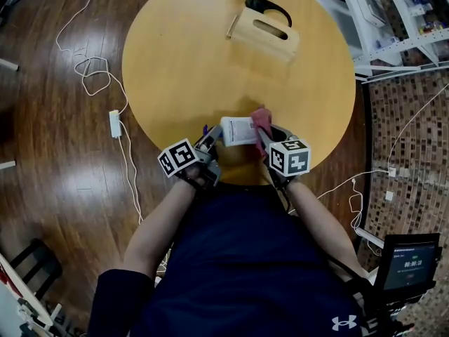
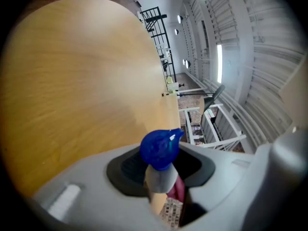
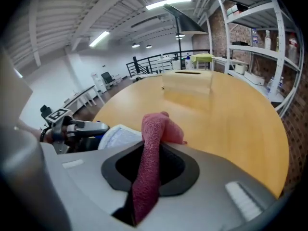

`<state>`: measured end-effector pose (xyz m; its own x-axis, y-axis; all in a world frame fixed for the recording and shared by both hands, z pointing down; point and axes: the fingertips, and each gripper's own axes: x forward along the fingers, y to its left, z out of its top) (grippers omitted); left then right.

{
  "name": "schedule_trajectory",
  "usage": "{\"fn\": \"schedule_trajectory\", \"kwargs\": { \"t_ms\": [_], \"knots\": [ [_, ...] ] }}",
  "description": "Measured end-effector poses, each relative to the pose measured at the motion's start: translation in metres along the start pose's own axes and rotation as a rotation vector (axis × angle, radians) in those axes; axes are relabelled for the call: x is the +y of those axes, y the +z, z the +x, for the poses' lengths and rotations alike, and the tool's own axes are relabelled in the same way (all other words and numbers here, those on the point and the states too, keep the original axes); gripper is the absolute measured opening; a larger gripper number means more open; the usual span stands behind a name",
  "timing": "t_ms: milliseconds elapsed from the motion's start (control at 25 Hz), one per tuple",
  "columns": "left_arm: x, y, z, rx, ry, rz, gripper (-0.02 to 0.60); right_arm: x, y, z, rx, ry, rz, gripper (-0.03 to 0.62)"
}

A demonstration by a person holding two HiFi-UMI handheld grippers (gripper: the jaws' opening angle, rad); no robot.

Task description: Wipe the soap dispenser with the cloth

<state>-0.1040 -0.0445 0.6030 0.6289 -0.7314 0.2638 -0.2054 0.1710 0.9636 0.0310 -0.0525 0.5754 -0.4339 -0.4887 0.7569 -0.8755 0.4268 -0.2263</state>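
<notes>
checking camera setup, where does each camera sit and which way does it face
Head view: on the person's head, looking steeply down at the table; forearms, torso, left tongs and right tongs show.
Left gripper view: on the left tongs, looking across the table along jaws clamped on the soap dispenser; only those tongs show.
Right gripper view: on the right tongs, looking across the table toward the wooden box; its jaws pinch the cloth, left tongs at left.
Shared: head and right gripper views show soap dispenser and cloth.
</notes>
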Motion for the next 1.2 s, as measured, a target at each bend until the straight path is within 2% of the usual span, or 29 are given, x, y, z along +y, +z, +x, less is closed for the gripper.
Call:
{"fn": "schedule_trajectory", "kwargs": {
  "t_ms": [80, 160, 240, 320, 520, 600, 720, 840, 920, 1000, 1120, 1200],
  "knots": [
    [-0.001, 0.002, 0.002, -0.007, 0.004, -0.002, 0.146, 0.046, 0.008, 0.002, -0.03, 0.099, -0.099, 0.071],
    [-0.003, 0.003, 0.001, -0.012, 0.012, -0.002, 0.144, 0.103, 0.003, 0.004, -0.022, 0.21, -0.272, 0.071],
    [-0.005, 0.003, -0.002, -0.016, 0.025, -0.004, 0.144, 0.131, -0.008, 0.006, 0.007, 0.255, -0.403, 0.071],
    [-0.006, 0.003, -0.003, -0.019, 0.031, -0.01, 0.144, 0.118, -0.014, 0.009, 0.016, 0.235, -0.382, 0.071],
    [-0.008, 0.004, 0.0, -0.012, 0.018, -0.005, 0.143, 0.037, -0.025, 0.006, 0.026, 0.087, -0.194, 0.071],
    [-0.012, 0.003, 0.001, 0.001, 0.009, 0.028, 0.143, 0.014, -0.031, 0.003, 0.031, 0.049, -0.135, 0.071],
    [-0.024, 0.0, 0.004, 0.041, -0.018, 0.191, 0.144, -0.014, -0.039, -0.002, 0.059, -0.01, -0.059, 0.071],
    [-0.044, -0.005, 0.005, 0.106, -0.04, 0.461, 0.145, -0.027, -0.022, -0.015, 0.01, -0.02, 0.07, 0.071],
    [-0.063, -0.016, 0.004, 0.183, -0.078, 0.659, 0.147, -0.016, 0.01, -0.028, -0.079, 0.035, 0.113, 0.071],
    [-0.078, -0.026, 0.002, 0.248, -0.118, 0.819, 0.147, 0.011, 0.045, -0.038, -0.154, 0.123, 0.095, 0.071],
    [-0.089, -0.038, -0.004, 0.317, -0.154, 0.974, 0.148, 0.061, 0.072, -0.04, -0.194, 0.263, 0.024, 0.071],
    [-0.091, -0.043, -0.007, 0.341, -0.159, 1.021, 0.149, 0.08, 0.071, -0.037, -0.192, 0.302, -0.005, 0.071]
  ]
}}
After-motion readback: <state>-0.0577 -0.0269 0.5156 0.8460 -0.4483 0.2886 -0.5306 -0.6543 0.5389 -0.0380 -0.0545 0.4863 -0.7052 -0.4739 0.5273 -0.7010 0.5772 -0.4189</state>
